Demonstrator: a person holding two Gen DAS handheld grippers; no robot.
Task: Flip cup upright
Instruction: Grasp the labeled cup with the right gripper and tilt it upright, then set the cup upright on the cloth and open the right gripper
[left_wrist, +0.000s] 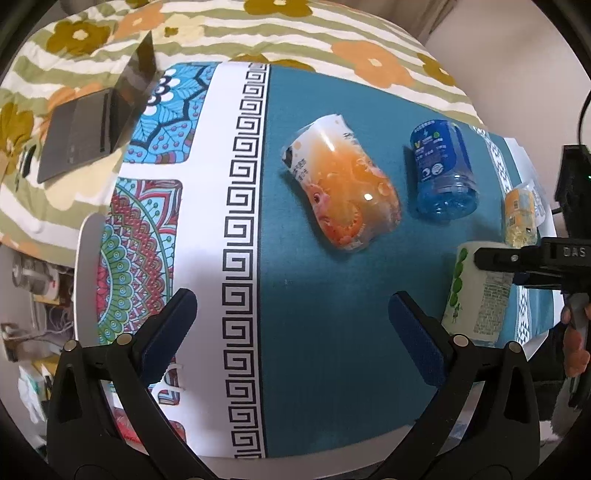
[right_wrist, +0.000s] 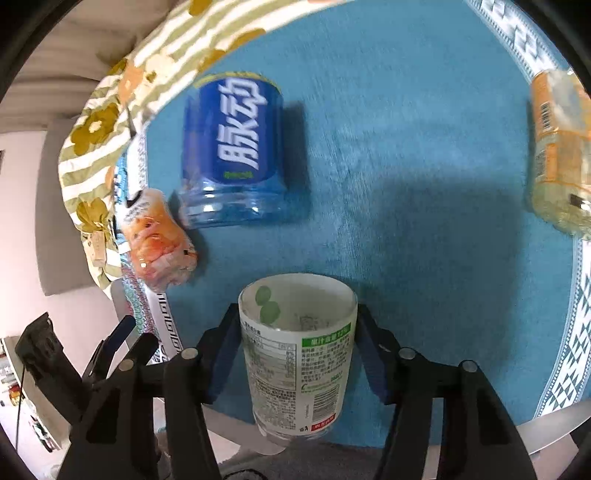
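Right gripper (right_wrist: 297, 347) closed on the green-labelled cup (right_wrist: 295, 354), held at the bench's (right_wrist: 406, 147) near edge, open mouth facing away. Best kept firmly pinched mid-body, rotated until mouth faces up, then lowered flat. Left gripper (left_wrist: 291, 332) wide open, empty. Left wrist view alone shows the laptop (left_wrist: 92, 125); right wrist view alone shows the cup's open mouth.

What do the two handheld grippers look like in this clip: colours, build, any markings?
Both match: the left gripper and right gripper have black plastic linkage arms with silver round pivot pins and dark blue pads lining the fingers. Seen from the left wrist view, the right gripper's black body carries raised "DAS" lettering, with a black cable above it.
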